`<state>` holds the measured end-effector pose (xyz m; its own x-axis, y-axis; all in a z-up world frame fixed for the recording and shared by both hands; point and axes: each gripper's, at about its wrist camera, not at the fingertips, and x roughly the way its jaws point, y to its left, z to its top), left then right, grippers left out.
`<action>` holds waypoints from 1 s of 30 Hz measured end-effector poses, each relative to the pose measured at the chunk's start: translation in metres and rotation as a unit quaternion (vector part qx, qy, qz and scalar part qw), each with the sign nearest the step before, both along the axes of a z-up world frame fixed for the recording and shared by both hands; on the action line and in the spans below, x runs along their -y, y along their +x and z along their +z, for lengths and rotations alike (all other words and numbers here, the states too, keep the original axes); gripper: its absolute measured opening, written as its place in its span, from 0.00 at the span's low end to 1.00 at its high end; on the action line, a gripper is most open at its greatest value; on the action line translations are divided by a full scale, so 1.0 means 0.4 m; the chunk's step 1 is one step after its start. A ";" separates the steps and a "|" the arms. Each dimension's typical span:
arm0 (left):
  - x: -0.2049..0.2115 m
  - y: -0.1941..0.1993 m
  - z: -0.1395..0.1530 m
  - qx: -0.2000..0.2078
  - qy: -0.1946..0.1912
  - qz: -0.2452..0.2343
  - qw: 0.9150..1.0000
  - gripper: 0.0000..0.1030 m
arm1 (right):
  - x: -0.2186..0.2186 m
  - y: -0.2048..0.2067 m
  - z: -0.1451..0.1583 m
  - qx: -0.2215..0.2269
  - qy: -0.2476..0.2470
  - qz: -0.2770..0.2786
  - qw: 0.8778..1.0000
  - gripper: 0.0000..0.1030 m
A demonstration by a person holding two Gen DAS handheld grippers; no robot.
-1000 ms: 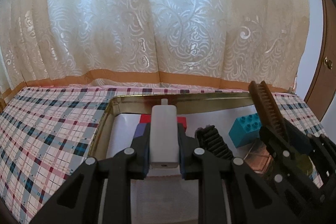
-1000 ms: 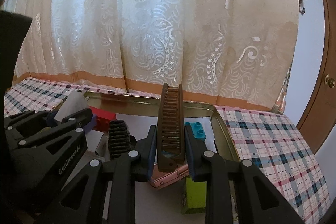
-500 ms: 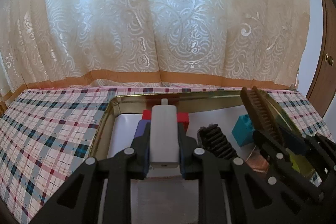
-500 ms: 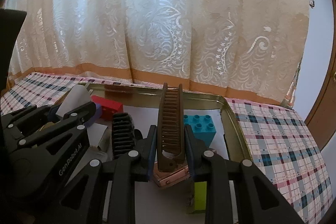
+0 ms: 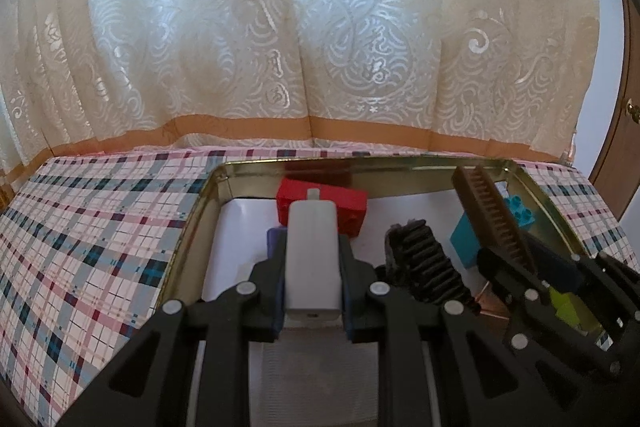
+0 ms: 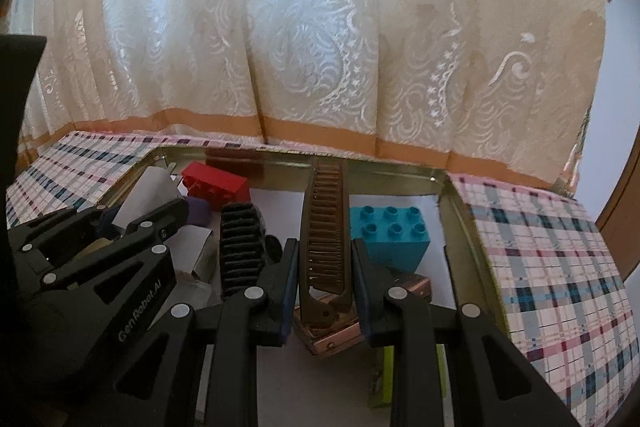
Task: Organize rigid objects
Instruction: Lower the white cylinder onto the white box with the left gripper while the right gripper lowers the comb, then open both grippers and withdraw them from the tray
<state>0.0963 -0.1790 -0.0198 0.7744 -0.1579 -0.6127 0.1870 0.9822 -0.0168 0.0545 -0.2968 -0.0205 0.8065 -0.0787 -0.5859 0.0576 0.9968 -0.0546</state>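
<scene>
Left tongs grip white charger; right tongs grip comb.

a white plug-shaped block with a small prong at its far end is clamped upright in the left hand-held gripper. a brown folding comb stands on end, teeth facing the camera, pinched in the right hand-held gripper. inside the gold tin tray: a red brick at 12 o'clock, a teal studded brick at 2 o'clock, a black ribbed clip in the middle, a purple piece beside the red brick, a copper case and a lime block toward 5 o'clock.
</scene>
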 end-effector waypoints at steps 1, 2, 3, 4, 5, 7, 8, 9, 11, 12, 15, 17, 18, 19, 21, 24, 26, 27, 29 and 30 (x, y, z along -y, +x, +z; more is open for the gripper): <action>0.000 0.001 -0.001 -0.001 0.001 0.000 1.000 0.19 | 0.001 0.003 -0.002 -0.003 0.002 0.003 1.000 0.27; -0.001 0.002 -0.002 -0.002 0.002 0.001 1.000 0.19 | 0.000 0.007 -0.005 -0.007 0.004 0.005 1.000 0.27; -0.004 0.003 -0.003 -0.004 0.000 0.001 1.000 0.19 | -0.001 0.009 -0.006 -0.010 0.006 0.008 1.000 0.27; -0.005 0.003 -0.003 -0.004 -0.001 0.002 1.000 0.19 | -0.001 0.011 -0.007 -0.012 0.008 0.012 1.000 0.27; -0.006 0.005 -0.003 -0.005 -0.002 0.003 1.000 0.19 | -0.002 0.013 -0.009 -0.016 0.012 0.018 1.000 0.27; -0.007 0.004 -0.004 -0.006 -0.002 0.002 1.000 0.19 | -0.003 0.012 -0.008 -0.016 0.011 0.018 1.000 0.28; -0.007 0.004 -0.003 -0.005 -0.003 0.002 1.000 0.20 | -0.004 0.007 -0.006 -0.012 0.007 0.013 1.000 0.30; -0.008 0.001 -0.002 -0.004 -0.006 0.001 1.000 0.26 | -0.004 0.002 -0.003 -0.006 0.004 0.007 1.000 0.37; -0.012 -0.006 0.001 0.004 -0.007 0.008 1.000 0.46 | 0.004 -0.012 0.007 0.009 0.004 -0.011 1.000 0.50; -0.016 -0.013 0.007 0.013 -0.007 0.018 1.000 0.61 | 0.012 -0.021 0.013 0.020 0.007 -0.021 1.000 0.53; -0.025 -0.035 0.023 0.044 -0.003 0.034 0.998 0.83 | 0.042 -0.051 0.028 0.052 0.029 -0.040 0.997 0.62; -0.032 -0.044 0.030 0.061 0.005 0.045 0.997 0.95 | 0.056 -0.064 0.033 0.066 0.035 -0.063 0.995 0.74; -0.039 -0.051 0.034 0.069 0.004 0.049 0.996 0.99 | 0.064 -0.071 0.036 0.074 0.042 -0.068 0.994 0.77; -0.044 -0.060 0.038 0.080 -0.001 0.050 0.996 0.99 | 0.067 -0.073 0.037 0.079 0.050 -0.066 0.993 0.78; -0.049 -0.069 0.045 0.094 -0.001 0.051 0.994 0.99 | 0.072 -0.080 0.039 0.086 0.063 -0.065 0.992 0.78; -0.052 -0.075 0.048 0.097 0.003 0.048 0.994 0.99 | 0.068 -0.087 0.041 0.094 0.061 -0.068 0.991 0.79; -0.055 -0.080 0.049 0.098 0.002 0.046 0.994 1.00 | 0.068 -0.095 0.046 0.102 0.062 -0.070 0.990 0.79; -0.056 -0.085 0.050 0.101 0.004 0.046 0.994 1.00 | 0.068 -0.101 0.048 0.108 0.066 -0.070 0.990 0.79; -0.054 -0.092 0.050 0.106 0.007 0.045 0.993 1.00 | 0.067 -0.110 0.049 0.116 0.068 -0.075 0.988 0.79; -0.054 -0.097 0.050 0.109 0.010 0.045 0.993 1.00 | 0.066 -0.116 0.050 0.119 0.066 -0.078 0.988 0.79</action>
<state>0.0575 -0.1575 0.0004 0.8992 -0.0717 -0.4317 0.0952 0.9949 0.0331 0.0081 -0.3231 -0.0003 0.9070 -0.1488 -0.3939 0.2065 0.9725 0.1081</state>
